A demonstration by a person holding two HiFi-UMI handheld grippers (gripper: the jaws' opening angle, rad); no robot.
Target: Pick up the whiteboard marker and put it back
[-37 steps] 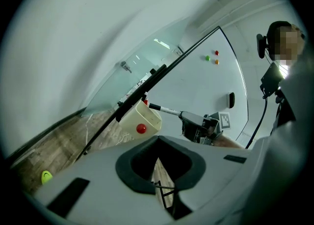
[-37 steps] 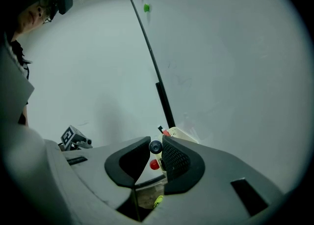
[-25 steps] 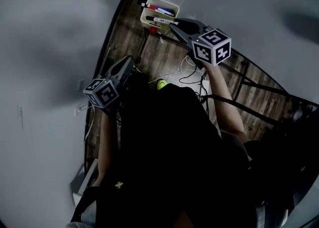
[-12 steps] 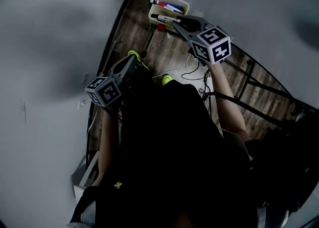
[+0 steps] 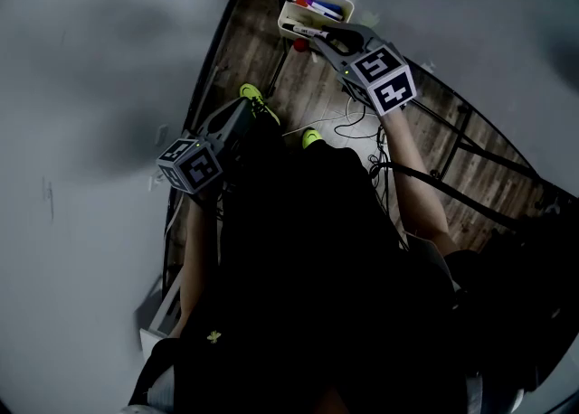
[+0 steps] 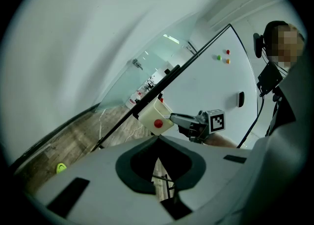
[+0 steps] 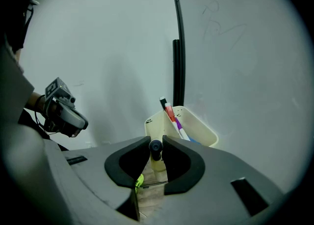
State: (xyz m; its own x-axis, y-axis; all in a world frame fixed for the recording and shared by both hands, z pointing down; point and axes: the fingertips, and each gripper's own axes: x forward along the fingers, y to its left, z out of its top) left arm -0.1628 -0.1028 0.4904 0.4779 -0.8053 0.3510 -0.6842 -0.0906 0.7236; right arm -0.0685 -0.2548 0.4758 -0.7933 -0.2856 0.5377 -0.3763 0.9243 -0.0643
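Whiteboard marker (image 7: 155, 146) sits end-on between the part-closed jaws of the right gripper (image 7: 156, 151), which pinch it. In the head view, at mid-left, the left gripper (image 5: 237, 112) has its jaws together on nothing. At upper centre the cream holder (image 5: 288, 13) hangs on the whiteboard (image 7: 235, 47). The marker's tip is over its near rim, and the right gripper is just to the right. Let go this flat, the marker could tip off the rim to the floor. The other markers (image 5: 318, 7) crowd the holder and may block its way in. Cables (image 5: 355, 132) lie on the floor below.
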